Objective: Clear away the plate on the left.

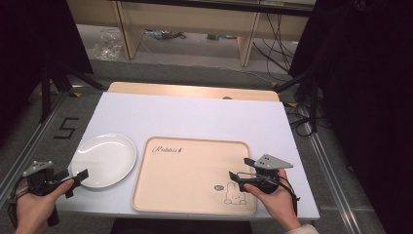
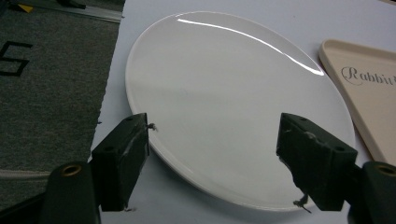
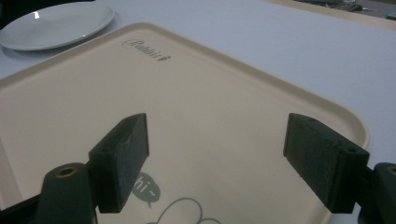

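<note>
Facing the plate point(image 2: 224, 107) (tray point(image 2: 373, 107) beside), jaws apart.

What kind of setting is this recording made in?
Probably a lab or recording workspace, not a home: a table with a white sheet, metal floor rails, loose cables, and a taped floor number.

The high view looks forward and down from above the person's side of the desk point(image 1: 195, 117), taking in the whole top and the floor beyond. The left gripper view sits low and close over the white plate point(image 2: 224, 102), the right gripper view low over the beige tray point(image 3: 187, 116). All three views share plate and tray.
</note>
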`<act>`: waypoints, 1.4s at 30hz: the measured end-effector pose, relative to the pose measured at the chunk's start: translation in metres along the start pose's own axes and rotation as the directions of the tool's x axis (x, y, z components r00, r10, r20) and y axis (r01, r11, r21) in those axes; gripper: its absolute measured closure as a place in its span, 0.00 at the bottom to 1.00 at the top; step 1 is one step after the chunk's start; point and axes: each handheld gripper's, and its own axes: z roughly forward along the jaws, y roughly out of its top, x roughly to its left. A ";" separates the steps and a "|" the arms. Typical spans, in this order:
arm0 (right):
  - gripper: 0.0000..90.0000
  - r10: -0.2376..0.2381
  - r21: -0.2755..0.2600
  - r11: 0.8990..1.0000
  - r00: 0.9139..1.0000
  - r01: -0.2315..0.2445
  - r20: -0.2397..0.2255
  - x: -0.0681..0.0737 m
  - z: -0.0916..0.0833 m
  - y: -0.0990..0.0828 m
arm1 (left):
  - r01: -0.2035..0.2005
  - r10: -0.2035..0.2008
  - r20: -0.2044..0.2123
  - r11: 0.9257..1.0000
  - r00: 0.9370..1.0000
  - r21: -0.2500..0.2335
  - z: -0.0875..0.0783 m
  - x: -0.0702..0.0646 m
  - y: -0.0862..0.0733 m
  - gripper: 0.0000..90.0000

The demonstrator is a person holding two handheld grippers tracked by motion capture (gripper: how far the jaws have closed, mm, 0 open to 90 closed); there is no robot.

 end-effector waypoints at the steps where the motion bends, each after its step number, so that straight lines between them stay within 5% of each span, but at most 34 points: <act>1: 0.26 -0.005 0.015 1.000 1.000 0.005 0.002 -0.001 -0.001 0.000 | -0.004 0.004 0.010 1.000 1.000 0.002 0.000 0.001 0.000 0.29; 7: 0.26 0.029 0.015 0.999 1.000 -0.029 0.005 0.001 -0.001 0.000 | 0.054 -0.054 0.017 0.999 0.998 -0.002 -0.002 0.004 0.003 0.34; 8: 0.26 0.005 0.007 1.000 1.000 -0.005 0.011 -0.001 0.000 0.000 | 0.080 -0.080 0.011 0.997 0.997 -0.008 -0.003 0.006 0.005 0.34; 11: 0.26 0.018 0.013 1.000 1.000 -0.018 0.009 0.001 0.000 0.001 | 0.085 -0.084 0.027 0.996 0.996 -0.020 -0.003 0.014 0.009 0.35; 12: 0.27 0.006 0.004 1.000 1.000 -0.006 0.007 0.001 0.001 0.001 | 0.130 -0.130 0.013 0.991 0.991 -0.016 -0.005 0.016 0.011 0.35; 15: 0.27 -0.024 0.017 1.000 1.000 0.024 0.011 0.004 0.002 0.003 | 0.184 -0.184 0.021 0.983 0.983 -0.006 -0.005 0.030 0.013 0.36; 17: 0.27 -0.020 0.016 1.000 1.000 0.020 0.010 0.004 0.002 0.003 | 0.183 -0.183 0.038 0.983 0.982 0.005 -0.003 0.032 0.013 0.37; 18: 0.27 -0.006 0.017 1.000 1.000 0.006 0.006 0.004 0.002 0.003 | 0.211 -0.212 0.064 0.977 0.975 0.016 0.000 0.034 0.011 0.38; 23: 0.27 -0.014 0.015 1.000 1.000 0.014 0.016 0.003 0.001 0.003 | 0.242 -0.245 0.080 0.969 0.966 0.039 0.006 0.036 0.012 0.44; 24: 0.27 -0.016 0.012 1.000 1.000 0.015 0.019 0.003 0.001 0.002 | 0.280 -0.283 0.080 0.959 0.956 0.047 0.009 0.038 0.012 0.44; 33: 0.27 -0.006 0.018 1.000 1.000 0.006 0.003 0.004 0.002 0.003 | 0.352 -0.360 0.102 0.932 0.927 0.091 0.018 0.044 0.009 0.50; 34: 0.27 -0.022 0.016 1.000 1.000 0.022 0.011 0.004 0.002 0.003 | 0.374 -0.384 0.114 0.922 0.916 0.096 0.019 0.044 0.008 0.50; 39: 0.27 -0.005 0.020 1.000 1.000 0.005 0.004 0.004 0.002 0.003 | 0.401 -0.413 0.122 0.909 0.902 0.115 0.022 0.047 0.007 0.53; 42: 0.28 -0.005 0.020 1.000 1.000 0.005 0.003 0.004 0.002 0.003 | 0.404 -0.418 0.124 0.907 0.900 0.120 0.023 0.048 0.007 0.55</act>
